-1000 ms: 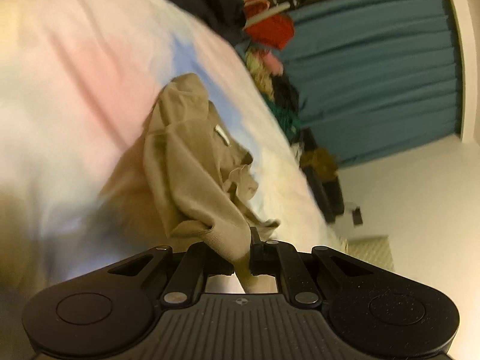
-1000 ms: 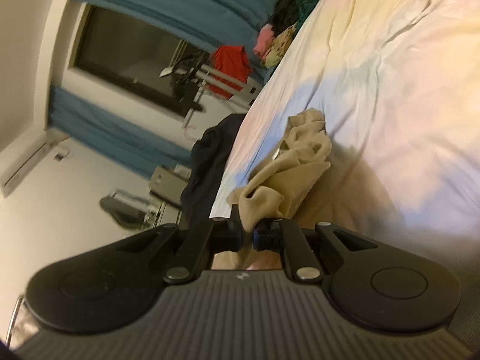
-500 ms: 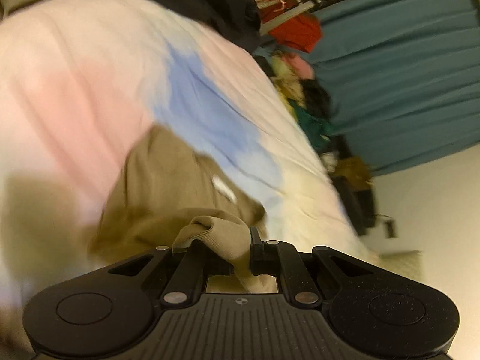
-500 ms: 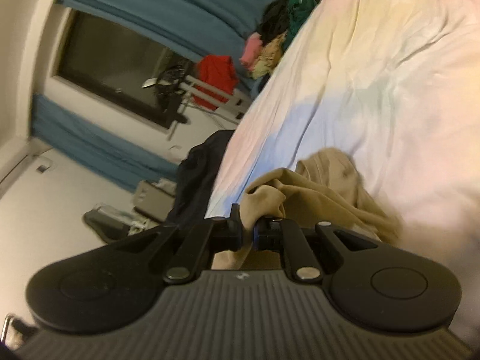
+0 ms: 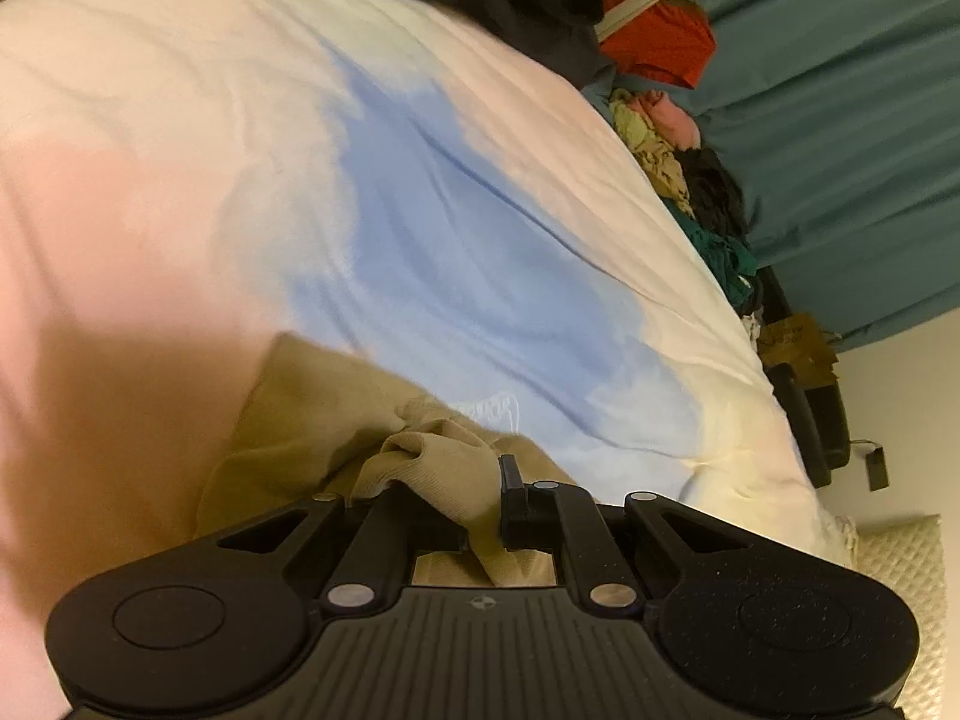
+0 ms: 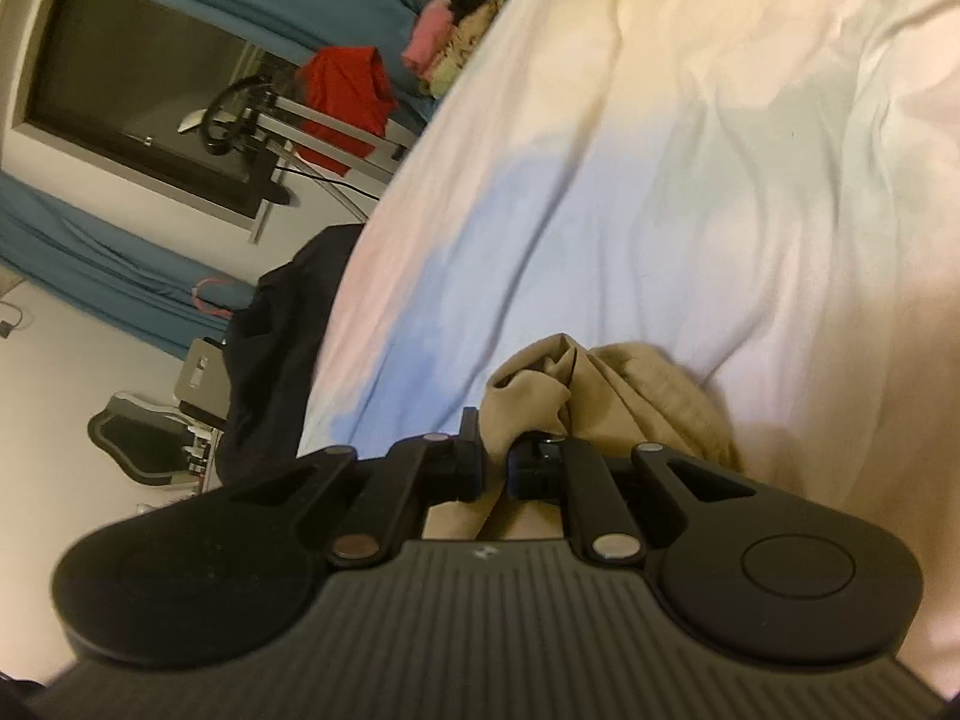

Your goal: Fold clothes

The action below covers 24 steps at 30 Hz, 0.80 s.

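Currently your left gripper (image 5: 483,516) and right gripper (image 6: 495,468) each have jaws clamped on the tan garment (image 5: 336,420), low over the bed (image 5: 480,240); slack bunching between them could crease your fold.

A home bedroom: a bed with a pastel sheet (image 5: 420,210), teal curtains (image 5: 840,150), and clothes piled (image 5: 678,144) alongside.

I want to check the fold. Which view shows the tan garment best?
The left wrist view: the tan garment spreads widest there, blurred, pinched in the left claw. The right wrist view shows only a bunched part beyond the right claw, which grips it too.
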Each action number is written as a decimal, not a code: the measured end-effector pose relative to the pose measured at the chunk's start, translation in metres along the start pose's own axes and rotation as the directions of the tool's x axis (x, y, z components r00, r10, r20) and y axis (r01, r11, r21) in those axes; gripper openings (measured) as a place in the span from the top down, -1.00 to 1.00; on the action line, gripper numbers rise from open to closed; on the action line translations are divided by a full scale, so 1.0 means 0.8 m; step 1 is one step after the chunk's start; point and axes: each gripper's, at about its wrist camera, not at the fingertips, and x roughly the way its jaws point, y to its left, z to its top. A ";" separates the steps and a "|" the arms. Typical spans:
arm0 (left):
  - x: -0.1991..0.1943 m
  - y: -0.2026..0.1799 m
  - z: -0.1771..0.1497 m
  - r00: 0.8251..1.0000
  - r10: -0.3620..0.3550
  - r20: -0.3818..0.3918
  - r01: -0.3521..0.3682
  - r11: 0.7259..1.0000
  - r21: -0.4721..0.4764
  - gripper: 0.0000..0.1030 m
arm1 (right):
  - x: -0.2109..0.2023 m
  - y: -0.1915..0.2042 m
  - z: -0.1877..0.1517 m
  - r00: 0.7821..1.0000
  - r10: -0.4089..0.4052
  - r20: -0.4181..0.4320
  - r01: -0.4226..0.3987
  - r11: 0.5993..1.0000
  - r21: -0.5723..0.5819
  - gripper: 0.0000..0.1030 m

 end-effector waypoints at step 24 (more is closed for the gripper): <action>-0.030 -0.077 -0.096 0.985 -0.052 0.163 -0.063 0.774 0.630 -0.63 | -0.080 0.062 -0.019 0.961 0.274 0.047 -0.236 0.894 -0.381 -0.86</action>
